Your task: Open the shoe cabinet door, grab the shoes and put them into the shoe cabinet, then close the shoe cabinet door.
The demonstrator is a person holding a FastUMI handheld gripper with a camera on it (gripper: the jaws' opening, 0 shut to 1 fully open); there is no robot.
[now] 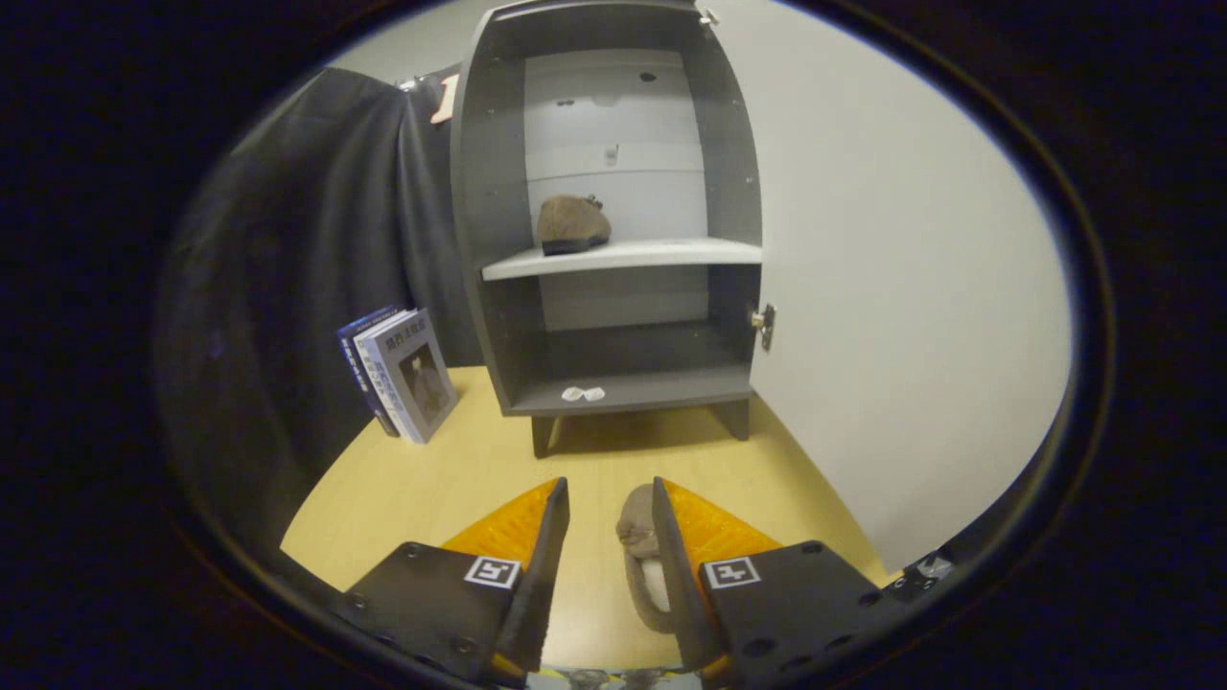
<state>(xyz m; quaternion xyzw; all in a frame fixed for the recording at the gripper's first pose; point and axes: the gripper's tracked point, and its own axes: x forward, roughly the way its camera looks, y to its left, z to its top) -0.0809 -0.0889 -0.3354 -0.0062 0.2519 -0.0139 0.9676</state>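
Tool (611,498) open at moderate width above the desk (460,479), one shoe (640,546) lying between its fingers against the right one, the second shoe (571,224) beyond on the shelf (671,253) of the open shoe cabinet (489,192)

— Where does your camera sit?
— It rides on your gripper (611,498), low above the table (460,479), looking forward along the parted jaws.
— What does it face?
— The open shoe cabinet (613,211), near ahead.
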